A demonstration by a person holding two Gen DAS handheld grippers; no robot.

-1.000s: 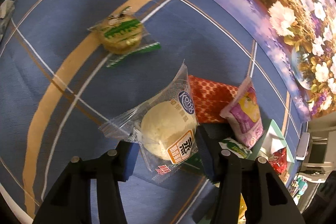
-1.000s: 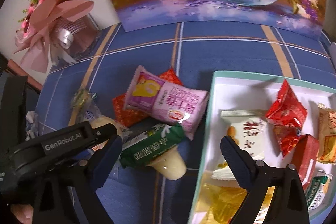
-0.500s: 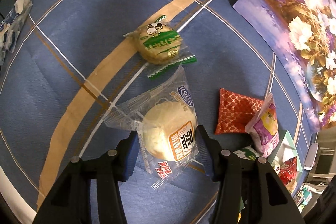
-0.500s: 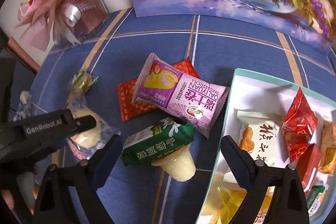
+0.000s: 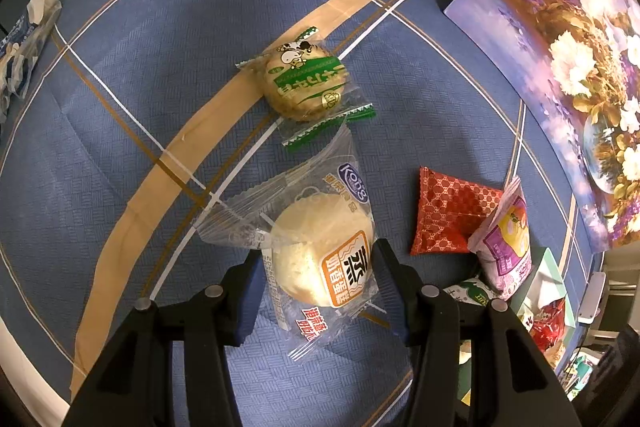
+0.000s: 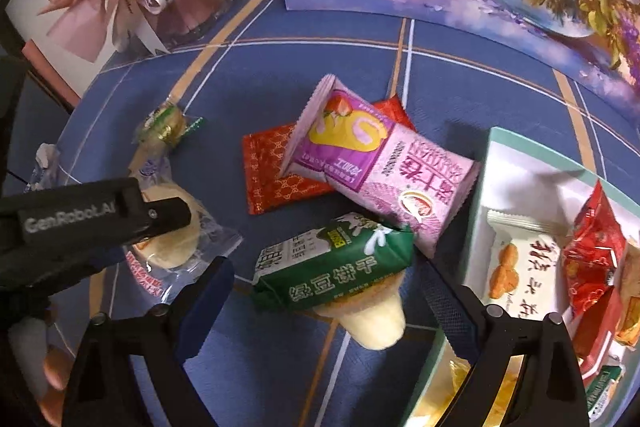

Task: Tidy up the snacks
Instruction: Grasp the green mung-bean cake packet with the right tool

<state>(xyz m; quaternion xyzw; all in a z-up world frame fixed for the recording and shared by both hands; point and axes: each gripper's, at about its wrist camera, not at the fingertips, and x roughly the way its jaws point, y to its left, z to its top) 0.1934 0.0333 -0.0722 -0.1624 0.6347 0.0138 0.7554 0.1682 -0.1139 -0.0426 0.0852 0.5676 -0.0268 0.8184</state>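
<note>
Here, left gripper (image 5: 316, 267) was clamped on the bun (image 5: 320, 251); right gripper (image 6: 328, 291) gaped empty over the green pack (image 6: 336, 263).
Bun sat low on the cloth (image 5: 120, 99), well apart from the tray (image 6: 504, 163). Risks, as judged: its slick wrapper could slip or the bun squash; the right jaws closing could catch the pink pack (image 6: 384, 163) overlapping the green.

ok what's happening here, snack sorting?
Yes. The left tool is shut on a clear-wrapped steamed cake above the blue tablecloth. The right tool hangs open over a green mung bean cake pack, beside the partly filled tray. Pink, red and round green packs are not yet in the tray.
</note>
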